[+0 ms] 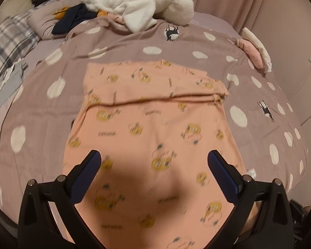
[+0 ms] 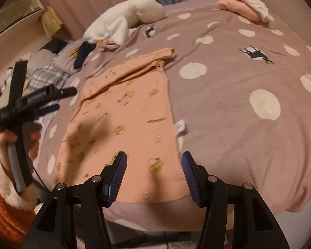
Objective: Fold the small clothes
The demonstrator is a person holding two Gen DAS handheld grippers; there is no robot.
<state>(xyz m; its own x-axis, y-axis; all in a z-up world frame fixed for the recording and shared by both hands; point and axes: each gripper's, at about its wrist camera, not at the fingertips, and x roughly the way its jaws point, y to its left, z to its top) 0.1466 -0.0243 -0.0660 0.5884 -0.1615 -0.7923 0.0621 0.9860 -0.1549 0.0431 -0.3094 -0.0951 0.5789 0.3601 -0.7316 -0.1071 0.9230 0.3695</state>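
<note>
A peach printed garment [image 1: 155, 124] lies flat on the dotted blanket [image 1: 41, 108] covering the bed, its far end folded over in a band. The left hand-held gripper [image 1: 154, 161] hovers above the garment's near part, fingers wide apart, holding nothing. The right hand-held gripper [image 2: 154, 174] sits over the garment's near right corner, fingers apart and empty. A white label [image 2: 180, 127] shows at the garment's right edge.
</note>
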